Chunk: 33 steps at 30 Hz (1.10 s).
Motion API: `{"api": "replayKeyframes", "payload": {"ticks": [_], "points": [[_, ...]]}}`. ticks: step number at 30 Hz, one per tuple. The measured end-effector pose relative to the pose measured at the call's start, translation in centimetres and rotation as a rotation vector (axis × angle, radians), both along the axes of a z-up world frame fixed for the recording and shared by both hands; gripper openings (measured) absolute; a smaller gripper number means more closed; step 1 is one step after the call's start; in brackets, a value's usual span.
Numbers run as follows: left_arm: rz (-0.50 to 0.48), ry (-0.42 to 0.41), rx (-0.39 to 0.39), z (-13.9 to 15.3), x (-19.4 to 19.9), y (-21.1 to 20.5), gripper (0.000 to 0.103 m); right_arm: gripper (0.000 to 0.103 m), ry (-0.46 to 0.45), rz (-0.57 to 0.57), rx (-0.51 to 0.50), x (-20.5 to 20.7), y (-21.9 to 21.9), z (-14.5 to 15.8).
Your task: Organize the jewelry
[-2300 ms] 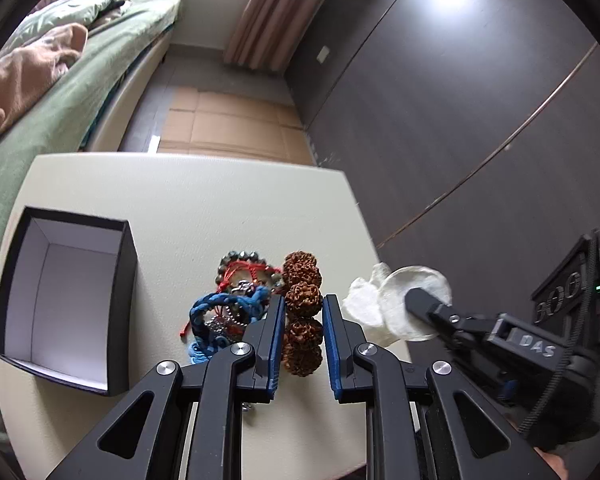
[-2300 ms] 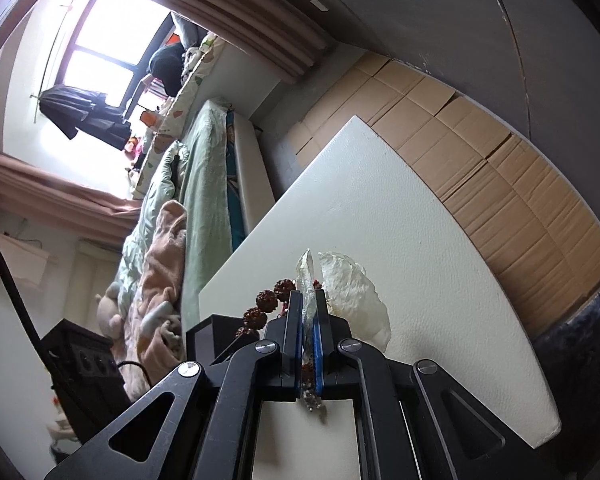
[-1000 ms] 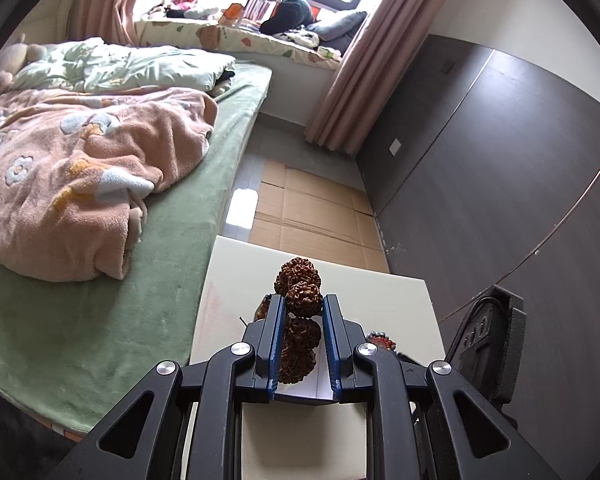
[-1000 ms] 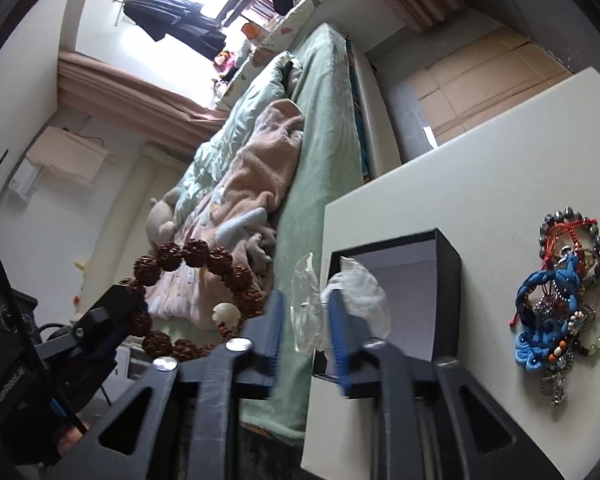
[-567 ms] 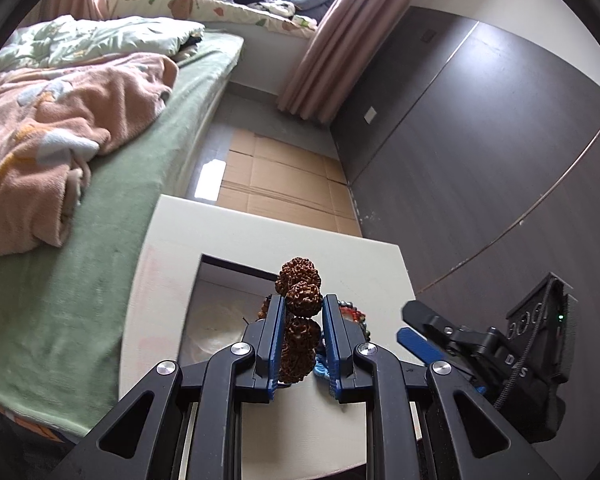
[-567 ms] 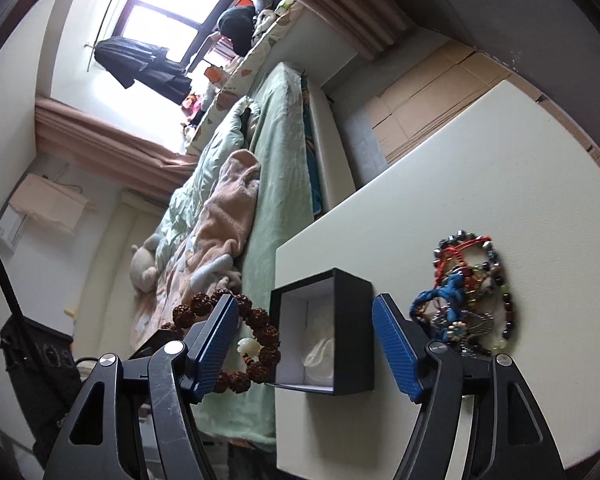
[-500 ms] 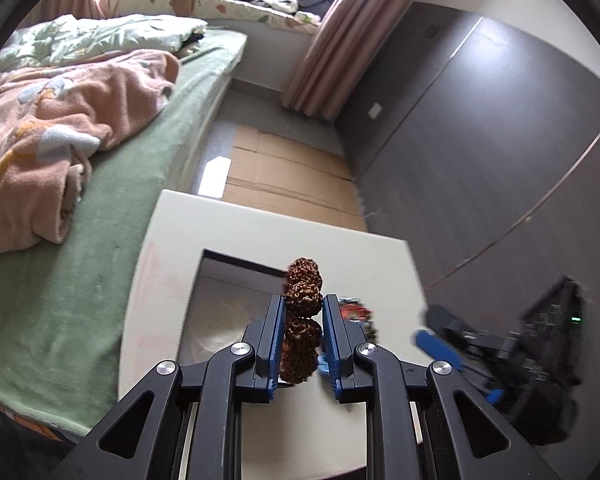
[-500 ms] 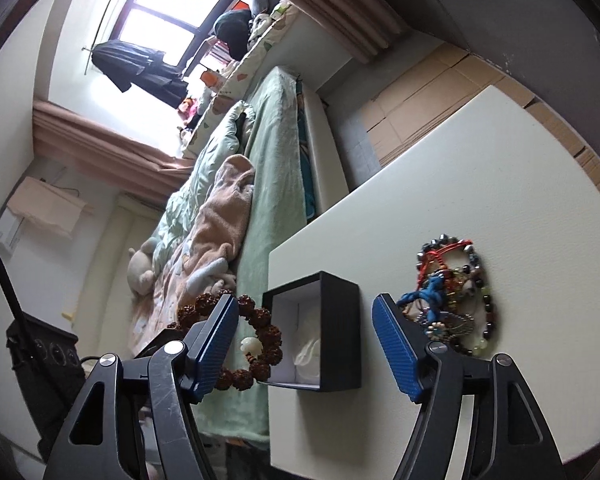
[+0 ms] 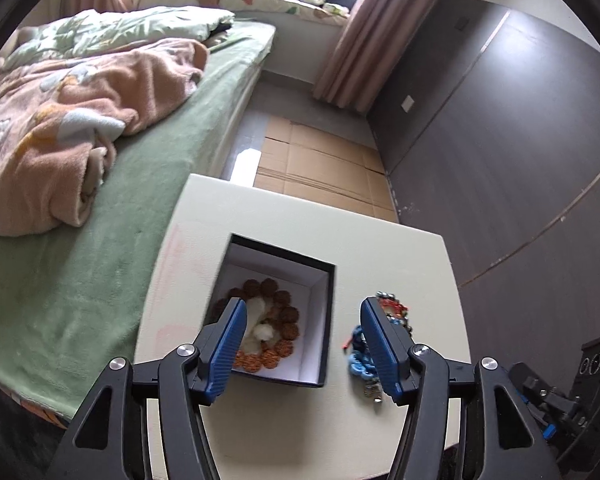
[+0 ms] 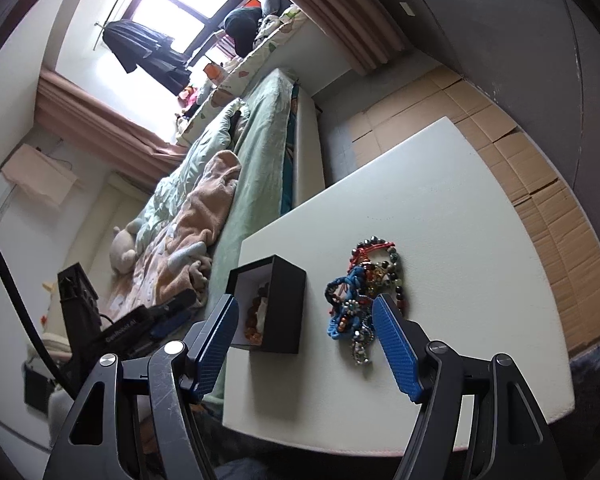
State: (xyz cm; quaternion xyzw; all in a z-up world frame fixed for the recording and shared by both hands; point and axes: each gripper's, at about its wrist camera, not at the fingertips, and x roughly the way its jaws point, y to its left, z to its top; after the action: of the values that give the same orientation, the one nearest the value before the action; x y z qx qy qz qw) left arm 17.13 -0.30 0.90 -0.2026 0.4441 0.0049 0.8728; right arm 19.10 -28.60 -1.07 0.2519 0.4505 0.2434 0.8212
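Observation:
A black box with white lining [image 9: 327, 312] stands on the white table [image 9: 284, 216]. Inside it lie the brown seed-bead bracelet [image 9: 288, 322] and a white crumpled bag [image 9: 258, 326]. My left gripper [image 9: 302, 346] is open and empty, above the box's near edge. A tangle of blue, red and dark beaded bracelets [image 9: 360, 354] lies right of the box. In the right wrist view the box [image 10: 286, 304] and the tangle [image 10: 360, 288] lie ahead of my right gripper [image 10: 304, 346], which is open and empty above the table [image 10: 440, 200].
A bed with a green sheet [image 9: 100, 208] and a peach blanket [image 9: 60, 120] runs along the table's left side. Cardboard sheets [image 9: 320, 164] cover the floor beyond the table. A dark wall [image 9: 500, 140] stands at the right.
My left gripper has opened and let the brown bracelet drop into the box. The right gripper stays open and has shifted slightly over the table.

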Motion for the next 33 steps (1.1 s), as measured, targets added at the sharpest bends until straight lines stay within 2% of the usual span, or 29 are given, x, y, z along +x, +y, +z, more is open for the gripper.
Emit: {"api": "replayKeyframes", "payload": {"ticks": [7,11,17,23,24,25,26,28,33], "points": [[-0.096,0.011,0.006,-0.4,1.0,-4.3,0.060,0.070,0.067,-0.045,-0.040,-0.1,-2.0,-1.7],[-0.173,0.031,-0.016,-1.8,1.7,-7.4,0.060,0.070,0.118,-0.100,-0.036,0.4,-3.4,-2.7],[-0.234,0.066,0.007,-4.5,2.4,-10.5,0.060,0.070,0.135,-0.155,-0.040,0.9,-4.6,-2.8],[-0.275,0.091,0.072,-7.1,2.9,-12.8,0.059,0.070,0.149,-0.169,-0.058,1.3,-4.7,-3.0],[-0.281,0.109,0.094,-7.8,3.1,-13.3,0.051,0.070,0.153,-0.172,-0.060,1.4,-4.7,-3.0],[-0.288,0.125,0.110,-8.3,3.3,-13.7,0.036,0.070,0.156,-0.176,-0.064,1.5,-4.8,-3.0],[-0.299,0.144,0.136,-9.0,3.5,-14.0,0.030,0.070,0.160,-0.180,-0.074,1.6,-4.9,-3.0],[-0.287,0.139,0.168,-9.1,3.5,-14.0,0.009,0.070,0.161,-0.187,-0.091,1.7,-4.9,-3.0],[-0.241,0.043,0.114,-6.9,2.7,-11.7,0.009,0.070,0.163,-0.187,-0.106,2.3,-4.6,-3.1]]}}
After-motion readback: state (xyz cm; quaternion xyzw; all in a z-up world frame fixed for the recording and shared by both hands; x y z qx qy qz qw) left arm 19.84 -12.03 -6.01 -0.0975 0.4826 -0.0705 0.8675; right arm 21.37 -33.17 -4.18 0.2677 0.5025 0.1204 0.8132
